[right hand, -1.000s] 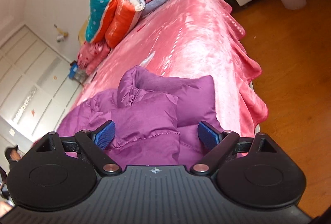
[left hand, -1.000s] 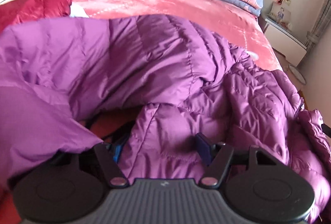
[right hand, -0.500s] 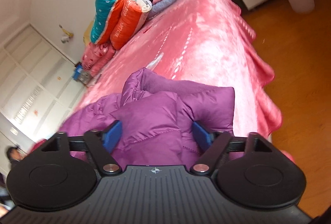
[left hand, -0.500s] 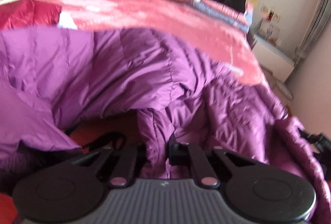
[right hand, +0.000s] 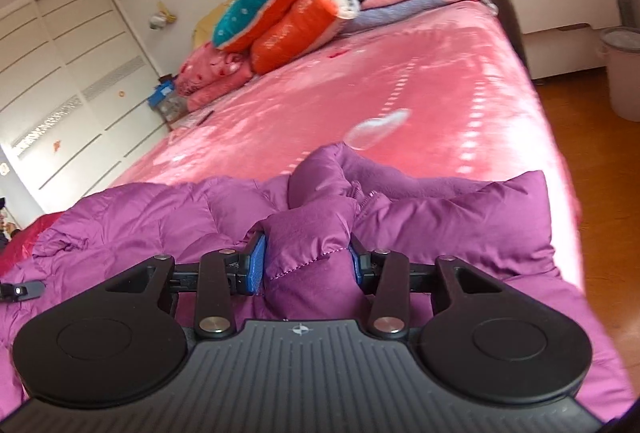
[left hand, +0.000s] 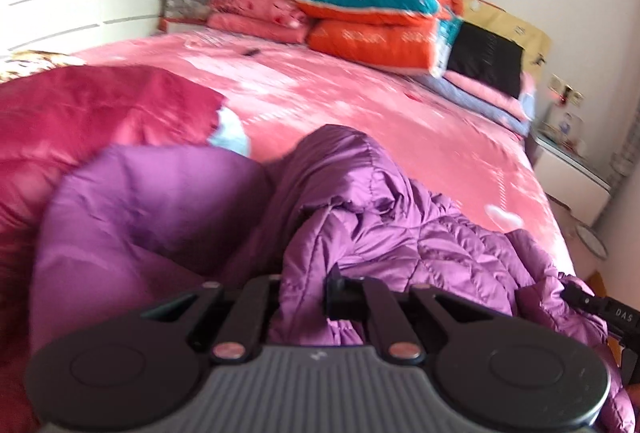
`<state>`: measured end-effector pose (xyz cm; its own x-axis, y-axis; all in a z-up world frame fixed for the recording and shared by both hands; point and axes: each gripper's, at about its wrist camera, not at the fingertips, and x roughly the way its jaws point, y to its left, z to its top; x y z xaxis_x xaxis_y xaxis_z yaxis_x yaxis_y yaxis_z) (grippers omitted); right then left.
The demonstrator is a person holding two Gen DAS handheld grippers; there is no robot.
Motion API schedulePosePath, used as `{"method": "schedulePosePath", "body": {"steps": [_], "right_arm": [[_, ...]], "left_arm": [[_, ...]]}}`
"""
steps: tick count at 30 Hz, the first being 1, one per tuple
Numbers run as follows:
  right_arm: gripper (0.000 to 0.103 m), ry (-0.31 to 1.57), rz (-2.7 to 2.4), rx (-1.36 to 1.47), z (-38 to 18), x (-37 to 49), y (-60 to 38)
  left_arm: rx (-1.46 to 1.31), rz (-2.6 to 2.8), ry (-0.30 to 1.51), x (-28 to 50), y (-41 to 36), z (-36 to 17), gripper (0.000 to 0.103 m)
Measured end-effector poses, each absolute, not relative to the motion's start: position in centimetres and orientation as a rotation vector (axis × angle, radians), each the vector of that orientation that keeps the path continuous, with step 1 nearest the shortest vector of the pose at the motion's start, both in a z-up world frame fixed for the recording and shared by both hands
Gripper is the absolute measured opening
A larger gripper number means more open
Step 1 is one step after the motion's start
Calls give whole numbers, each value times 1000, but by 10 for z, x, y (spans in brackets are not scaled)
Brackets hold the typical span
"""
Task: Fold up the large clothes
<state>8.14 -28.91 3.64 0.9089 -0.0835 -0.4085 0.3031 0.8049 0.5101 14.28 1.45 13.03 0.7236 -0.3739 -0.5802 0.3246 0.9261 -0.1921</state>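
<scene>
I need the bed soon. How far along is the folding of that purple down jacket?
Barely begun. Done: the left gripper is shut on a bunched edge of the purple jacket. In hand: the right gripper has just been closing on another padded fold, pads pressing it. Left: the jacket lies crumpled on the pink bedspread, no neat fold made; the red garment lies unfolded too.
</scene>
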Motion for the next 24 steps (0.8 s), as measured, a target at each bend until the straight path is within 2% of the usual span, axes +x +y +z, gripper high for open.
{"method": "schedulePosePath", "body": {"steps": [8,13,18,20,23,24], "right_arm": [[50,291,-69,536,48,150,-255],[50,266,26,468,48,188,-227],[50,252,54,474,42,209,-232],[56,258,58,526,41,210,-240],[74,267,59,623,38,208,-253],[83,267,51,642,39,205,-259]], "left_arm": [[-140,-218,570,129,76,136,5],[-174,-119,586,131,113,118,7],[-149,-85,611,142,117,98,9],[-138,-80,617,143,112,93,8],[-107,-81,622,138,108,92,8],[-103,-83,622,139,107,94,8]]}}
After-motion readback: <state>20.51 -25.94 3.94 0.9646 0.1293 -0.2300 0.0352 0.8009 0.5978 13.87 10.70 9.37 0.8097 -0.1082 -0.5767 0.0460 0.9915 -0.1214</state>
